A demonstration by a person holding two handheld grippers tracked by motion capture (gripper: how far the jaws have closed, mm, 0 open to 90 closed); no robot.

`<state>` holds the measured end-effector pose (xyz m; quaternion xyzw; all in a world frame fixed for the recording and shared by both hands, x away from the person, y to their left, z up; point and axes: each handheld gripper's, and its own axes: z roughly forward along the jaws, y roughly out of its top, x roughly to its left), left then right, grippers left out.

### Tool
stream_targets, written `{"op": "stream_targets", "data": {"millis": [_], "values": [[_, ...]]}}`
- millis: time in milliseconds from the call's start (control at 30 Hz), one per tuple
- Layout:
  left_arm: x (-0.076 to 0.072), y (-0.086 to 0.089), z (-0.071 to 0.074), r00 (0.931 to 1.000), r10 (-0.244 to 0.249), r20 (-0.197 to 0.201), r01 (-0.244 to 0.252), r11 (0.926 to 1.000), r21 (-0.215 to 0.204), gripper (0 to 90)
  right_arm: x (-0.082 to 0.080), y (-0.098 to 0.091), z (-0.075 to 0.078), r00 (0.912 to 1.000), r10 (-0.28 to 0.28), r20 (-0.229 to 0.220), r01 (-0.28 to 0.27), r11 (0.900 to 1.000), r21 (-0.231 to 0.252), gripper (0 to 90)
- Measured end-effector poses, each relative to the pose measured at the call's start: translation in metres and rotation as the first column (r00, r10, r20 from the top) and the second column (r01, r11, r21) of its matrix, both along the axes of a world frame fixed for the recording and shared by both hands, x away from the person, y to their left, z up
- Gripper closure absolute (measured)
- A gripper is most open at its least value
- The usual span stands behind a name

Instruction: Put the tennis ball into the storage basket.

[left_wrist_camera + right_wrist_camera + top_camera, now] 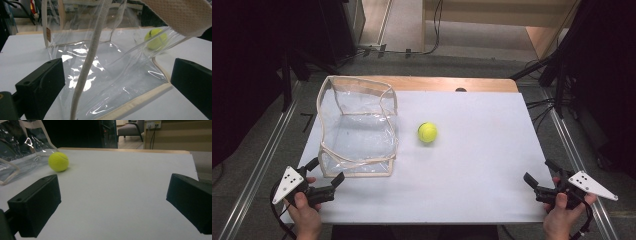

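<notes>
Standing empty near the table's (472,200) left edge, clear plastic bag (357,127); tennis ball (427,132) just beside; left gripper (328,172) and right gripper (539,172) both released, wide apart.

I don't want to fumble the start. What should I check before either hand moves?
1. Left tongs open, nothing held: ok.
2. Right tongs open, nothing held: ok.
3. Tennis ball apart from the clear bag, free on the table: ok.
4. Bag mouth open upward: ok, though its rim sags.
5. Bare table between right tongs and ball: ok.
6. Bag steady enough to take the ball: cannot tell.
</notes>
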<state>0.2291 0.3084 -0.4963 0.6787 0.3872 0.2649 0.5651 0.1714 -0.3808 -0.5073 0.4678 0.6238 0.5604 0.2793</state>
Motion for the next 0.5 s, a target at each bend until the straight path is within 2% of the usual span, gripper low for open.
{"op": "stream_targets", "data": {"millis": [33, 200, 367, 500], "values": [[0.000, 0.000, 0.000, 1.0000, 0.000, 0.000, 0.000, 1.0000, 0.000, 0.0, 0.000, 0.002, 0.001, 1.0000, 0.002, -0.001, -0.002, 1.0000, 0.001, 0.0], [0.000, -0.001, 0.000, 1.0000, -0.003, 0.003, 0.003, 0.9999, 0.010, 0.0, 0.006, 0.016, 0.012, 0.9993, 0.036, -0.010, -0.037, 0.9977, -0.057, 0.0], [0.000, -0.001, 0.000, 1.0000, -0.006, 0.004, 0.006, 0.9999, 0.010, 0.0, 0.014, 0.030, 0.021, 0.9985, 0.048, -0.026, -0.051, 0.9931, -0.105, 0.0], [0.000, -0.002, 0.000, 1.0000, -0.008, 0.003, 0.008, 0.9999, 0.012, 0.0, 0.023, 0.040, 0.027, 0.9951, 0.091, -0.040, -0.095, 0.9874, -0.126, 0.0]]}}
